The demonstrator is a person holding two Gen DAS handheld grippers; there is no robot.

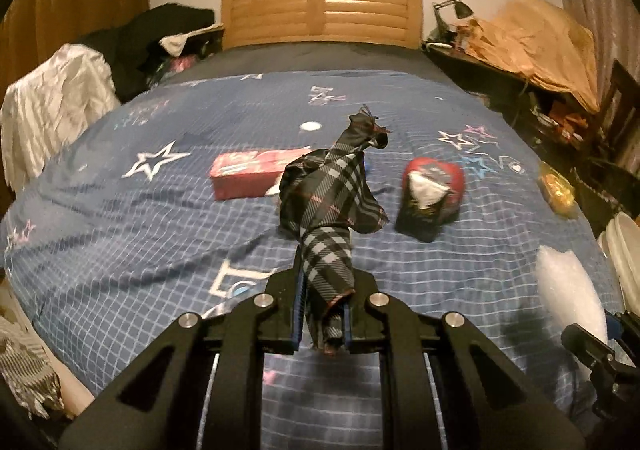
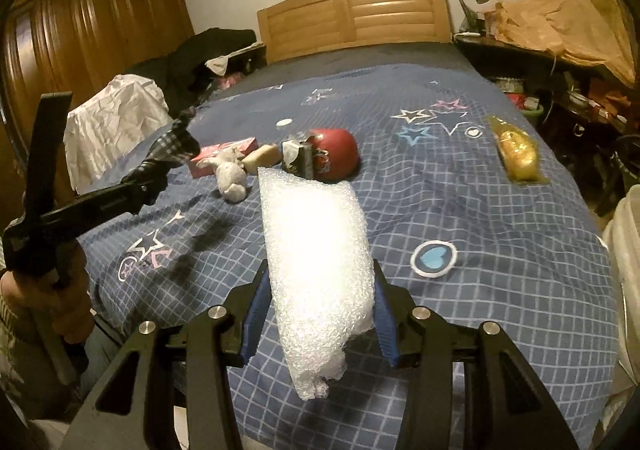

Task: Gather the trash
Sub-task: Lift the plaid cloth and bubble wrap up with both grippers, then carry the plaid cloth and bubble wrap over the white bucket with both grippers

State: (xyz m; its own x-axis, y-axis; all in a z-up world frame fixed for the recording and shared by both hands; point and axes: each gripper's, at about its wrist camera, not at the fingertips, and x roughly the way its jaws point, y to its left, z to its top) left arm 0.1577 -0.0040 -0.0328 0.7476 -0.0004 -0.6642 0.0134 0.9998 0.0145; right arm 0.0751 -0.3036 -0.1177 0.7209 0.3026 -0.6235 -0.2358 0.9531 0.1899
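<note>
While both grippers are loaded, collection looks mid-way. Left gripper (image 1: 325,324) is clamped tight on a plaid cloth scrap (image 1: 329,206), centre frame, lifted off the bed (image 1: 120,234). Right gripper (image 2: 318,320) pinches a bubble-wrap sheet (image 2: 316,250), centre of its view.

Still lying on the bed: red box (image 1: 256,172), red crumpled wrapper (image 1: 434,190), yellow packet (image 2: 516,152), grey wad (image 2: 232,176) and a beige block (image 2: 262,157) touching it.

No bin identifiable. Clutter at left and right frame edges; lower blanket is free room.
</note>
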